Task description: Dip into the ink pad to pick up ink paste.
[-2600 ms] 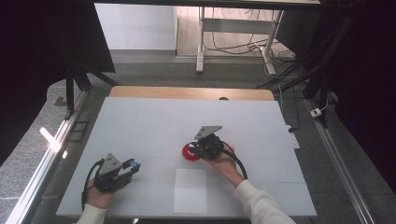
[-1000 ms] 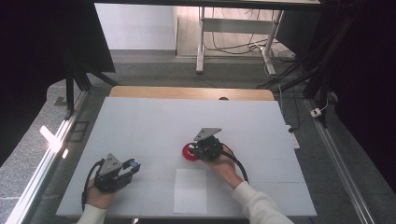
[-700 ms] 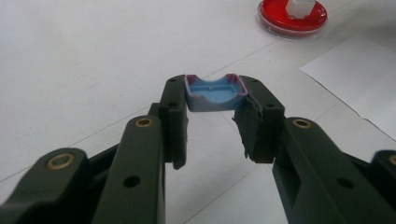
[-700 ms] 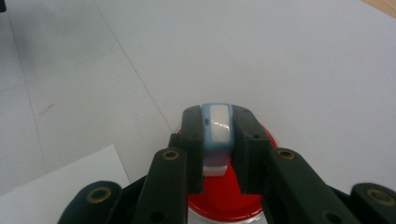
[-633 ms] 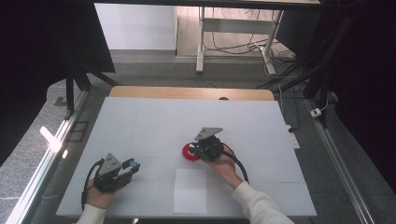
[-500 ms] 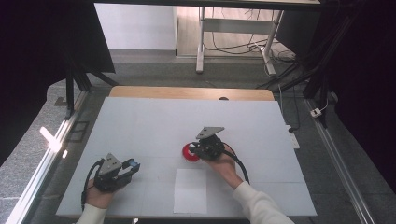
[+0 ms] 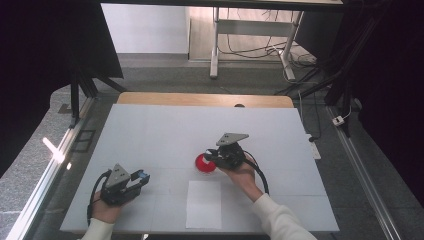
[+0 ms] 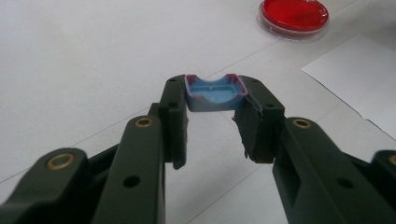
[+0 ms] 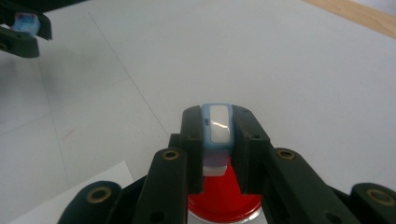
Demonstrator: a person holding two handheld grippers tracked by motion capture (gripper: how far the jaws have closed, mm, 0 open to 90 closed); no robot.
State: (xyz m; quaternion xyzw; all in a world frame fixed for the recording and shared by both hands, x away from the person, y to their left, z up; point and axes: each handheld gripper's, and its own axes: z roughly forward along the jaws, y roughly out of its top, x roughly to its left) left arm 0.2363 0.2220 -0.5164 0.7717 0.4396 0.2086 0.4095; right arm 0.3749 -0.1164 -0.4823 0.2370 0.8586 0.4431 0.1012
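Near the table's front left, my left gripper (image 7: 139,179) is shut on a small blue plastic piece (image 8: 215,93) with pink-edged rims, pinched between its fingertips just above the white tabletop. A red round dish (image 7: 204,164) lies at the middle of the table. My right gripper (image 7: 211,159) hovers over its right side, shut on a narrow blue-and-white piece (image 9: 217,128) held upright, with the red dish (image 9: 224,203) right under the jaws. The red dish (image 8: 293,14) also lies far off in the left gripper view.
A white sheet of paper (image 7: 204,202) lies flat near the front edge, between the two hands. The white tabletop (image 7: 160,130) stretches bare toward the wooden strip (image 7: 200,99) at its far edge. Dark curtains and table legs stand beyond.
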